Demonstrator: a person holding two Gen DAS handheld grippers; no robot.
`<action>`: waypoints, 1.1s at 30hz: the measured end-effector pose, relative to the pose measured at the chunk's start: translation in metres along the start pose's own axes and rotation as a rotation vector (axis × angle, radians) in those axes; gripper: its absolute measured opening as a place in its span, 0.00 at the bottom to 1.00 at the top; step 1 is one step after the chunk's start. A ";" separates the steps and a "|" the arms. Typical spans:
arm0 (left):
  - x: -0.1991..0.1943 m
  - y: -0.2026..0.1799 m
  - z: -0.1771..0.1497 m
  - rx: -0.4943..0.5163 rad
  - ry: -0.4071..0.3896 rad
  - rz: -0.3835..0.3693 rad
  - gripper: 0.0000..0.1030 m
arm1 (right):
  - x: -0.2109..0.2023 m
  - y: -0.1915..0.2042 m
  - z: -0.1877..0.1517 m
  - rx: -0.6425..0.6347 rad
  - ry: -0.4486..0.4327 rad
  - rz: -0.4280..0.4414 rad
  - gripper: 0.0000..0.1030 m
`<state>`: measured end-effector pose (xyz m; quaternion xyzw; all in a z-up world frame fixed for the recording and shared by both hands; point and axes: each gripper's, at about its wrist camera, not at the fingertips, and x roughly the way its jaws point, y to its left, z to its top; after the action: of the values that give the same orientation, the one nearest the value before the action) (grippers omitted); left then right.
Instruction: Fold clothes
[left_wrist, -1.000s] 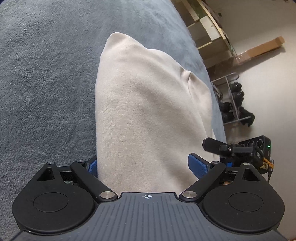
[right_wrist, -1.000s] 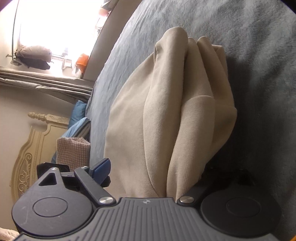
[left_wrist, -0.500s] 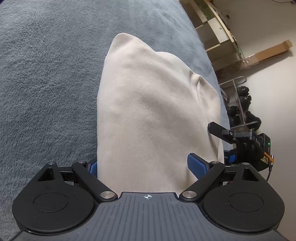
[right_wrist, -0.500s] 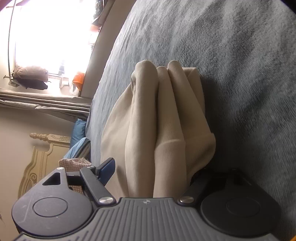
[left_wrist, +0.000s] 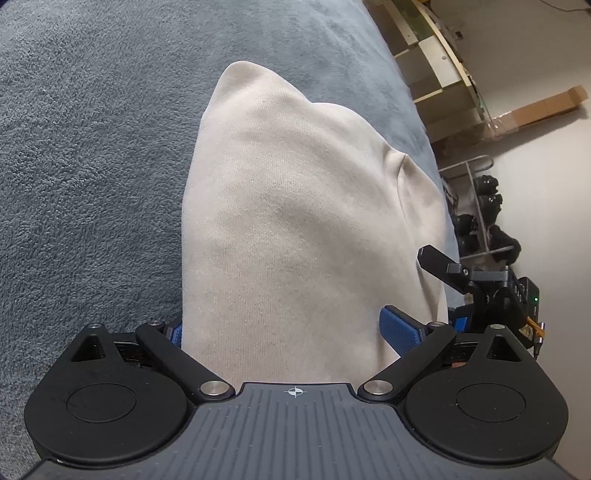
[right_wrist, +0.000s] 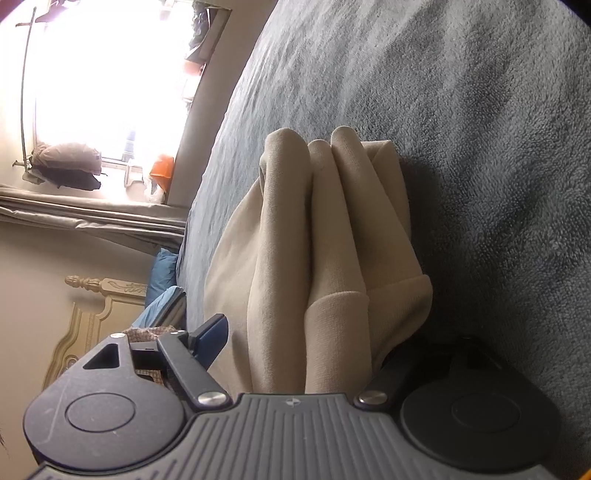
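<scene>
A beige folded garment (left_wrist: 288, 229) lies on the grey-blue blanket (left_wrist: 81, 155). In the left wrist view it fills the gap between my left gripper's (left_wrist: 290, 332) blue pads (left_wrist: 400, 334), which stand wide apart around the bundle. In the right wrist view the same garment (right_wrist: 321, 266) shows as several stacked folds between my right gripper's (right_wrist: 306, 343) fingers (right_wrist: 210, 336); the right finger is hidden under the cloth. The right gripper also shows at the right edge of the left wrist view (left_wrist: 480, 288).
The blanket (right_wrist: 461, 110) spreads all round the garment. A wooden shelf frame (left_wrist: 436, 62), a cardboard box (left_wrist: 543, 107) and a shoe rack (left_wrist: 480, 206) stand past the bed's edge. A bright window (right_wrist: 103, 81), curtain and carved headboard (right_wrist: 92, 306) are at the left.
Both grippers have drawn back a little with the garment; the bundle looks shorter in the right wrist view and its folds tighter. The jaws look unchanged.
</scene>
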<state>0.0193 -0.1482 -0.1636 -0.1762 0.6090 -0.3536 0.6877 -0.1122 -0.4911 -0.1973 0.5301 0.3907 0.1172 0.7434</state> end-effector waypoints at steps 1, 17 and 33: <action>0.000 0.000 0.000 0.000 0.000 0.001 0.94 | 0.001 0.001 0.000 0.000 -0.001 0.000 0.78; 0.003 -0.006 0.003 0.057 0.003 0.040 0.96 | 0.006 0.002 0.000 -0.005 -0.001 0.009 0.81; 0.004 -0.005 0.006 0.065 0.002 0.043 0.96 | 0.005 -0.001 0.003 -0.012 0.002 0.014 0.82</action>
<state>0.0236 -0.1551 -0.1623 -0.1403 0.6016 -0.3587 0.6998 -0.1070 -0.4903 -0.2002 0.5285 0.3869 0.1253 0.7452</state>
